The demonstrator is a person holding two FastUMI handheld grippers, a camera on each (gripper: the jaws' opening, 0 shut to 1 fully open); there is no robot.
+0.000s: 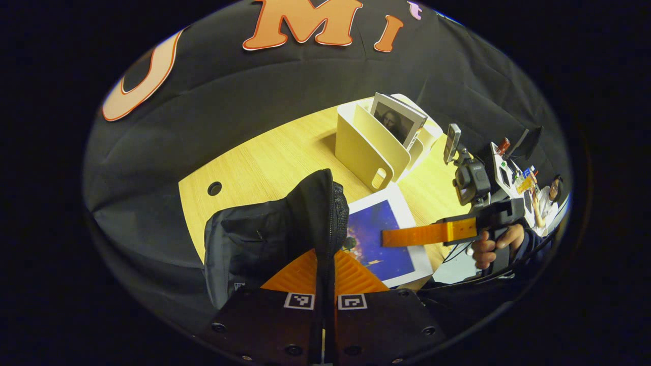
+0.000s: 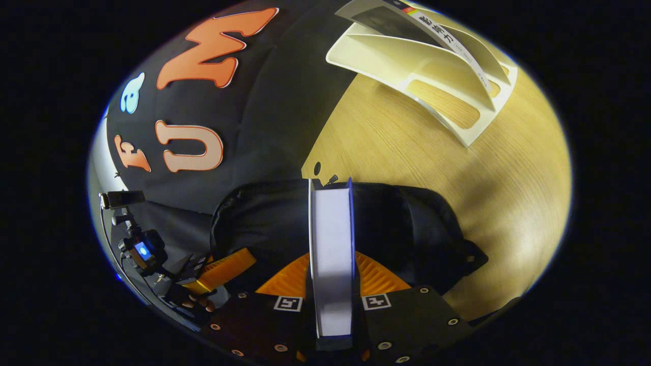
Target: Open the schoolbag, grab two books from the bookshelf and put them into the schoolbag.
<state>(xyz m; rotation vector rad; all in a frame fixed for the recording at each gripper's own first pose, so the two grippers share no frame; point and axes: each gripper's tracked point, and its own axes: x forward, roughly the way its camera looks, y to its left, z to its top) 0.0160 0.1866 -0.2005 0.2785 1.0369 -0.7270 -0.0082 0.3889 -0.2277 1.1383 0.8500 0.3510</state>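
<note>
The schoolbag [image 1: 264,239] sits low and centre in the left gripper view, black and slumped on the wooden table [image 1: 274,152]. The left gripper [image 1: 325,277] has its fingers pinched tight on a raised flap of the bag's fabric, holding that edge up. In the right gripper view the right gripper [image 2: 331,284] is clamped on a book [image 2: 331,254], spine-up and white-edged, right over the bag's dark middle [image 2: 407,229].

Up top in that view, the cream bookshelf [image 2: 447,76] has one book [image 2: 432,25] leaning in a slot, with the other slots bare. In the left gripper view that same book [image 1: 396,119] shows a portrait cover, and the held one's blue cover [image 1: 379,239] pokes out right of the bag.

Plenty of bare wood between bag and shelf. A round cable hole [image 1: 214,188] sits near the table's left edge; black cloth [image 1: 254,91] hangs behind.
</note>
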